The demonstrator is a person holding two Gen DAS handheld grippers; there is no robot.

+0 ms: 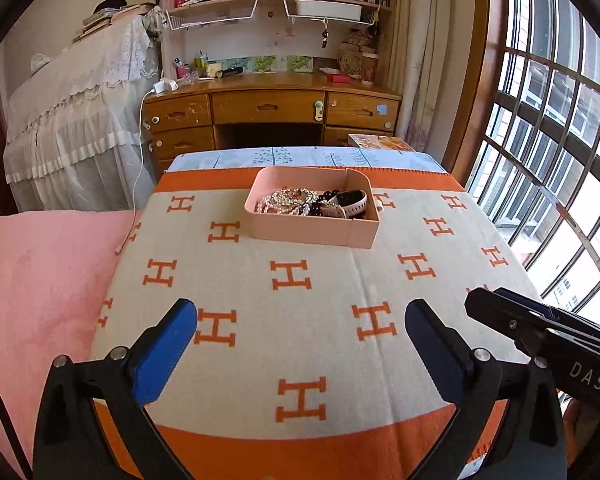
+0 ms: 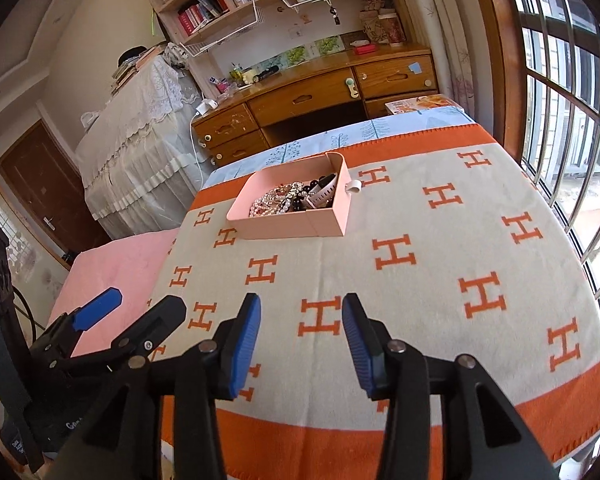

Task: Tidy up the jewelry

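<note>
A pink tray [image 1: 312, 230] [image 2: 288, 228] stands on the far part of the H-patterned blanket [image 1: 300, 280] [image 2: 420, 280]. Piled inside it are pearl strands [image 1: 284, 202] [image 2: 272, 202], dark beads [image 1: 326, 196] and a pale watch band [image 1: 350, 202] [image 2: 324, 192]. My left gripper [image 1: 300, 320] hovers over the near blanket, well short of the tray, its blue pads wide open and empty. My right gripper [image 2: 302, 328] is beside it, jaws partly open with nothing between them. Each gripper shows at the edge of the other's view: the right gripper [image 1: 540, 328], and one blue finger [image 2: 98, 308] of the left.
A pink cover [image 1: 40, 280] lies left of the blanket. Beyond the bed stand a wooden desk [image 1: 272, 104] with drawers, bookshelves above and a lace-draped cabinet [image 1: 80, 120]. A barred window [image 1: 560, 140] runs along the right side. A white cable [image 1: 138, 184] hangs near the bed's left edge.
</note>
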